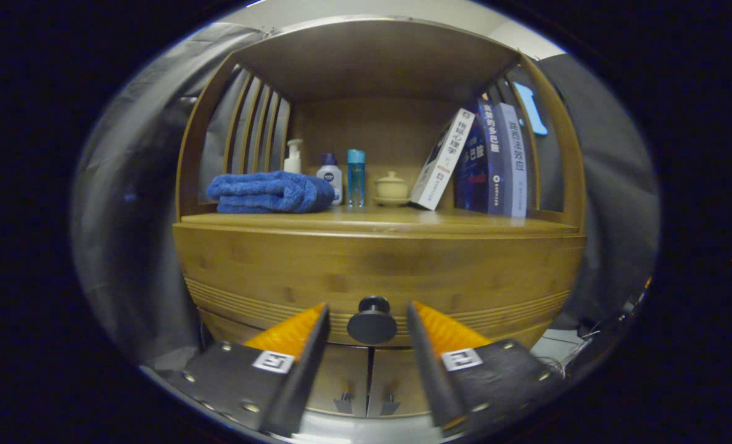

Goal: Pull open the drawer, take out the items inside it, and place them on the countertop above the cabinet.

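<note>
Step 1, drawer [378,271] shut. Gripper [369,324] fingers wide, flanking knob [372,322], not touching. Next: close on knob, pull.

Wooden cabinet [378,271], slatted sides, roof board overhead. Its table [378,220] carries row of things. Folded blue towel [271,192] at 9 o'clock end. Behind towel, white pump bottle [292,156]; beside it small white bottle with blue cap [330,176], then clear blue bottle [356,177]. Near centre, small lidded cup on saucer [391,187]. Toward 3 o'clock, white book [443,159] tilted, leaning on upright dark blue books [494,161]. Tongs [369,322] gape wide either side of dark round knob [372,320], not touching it.
</note>
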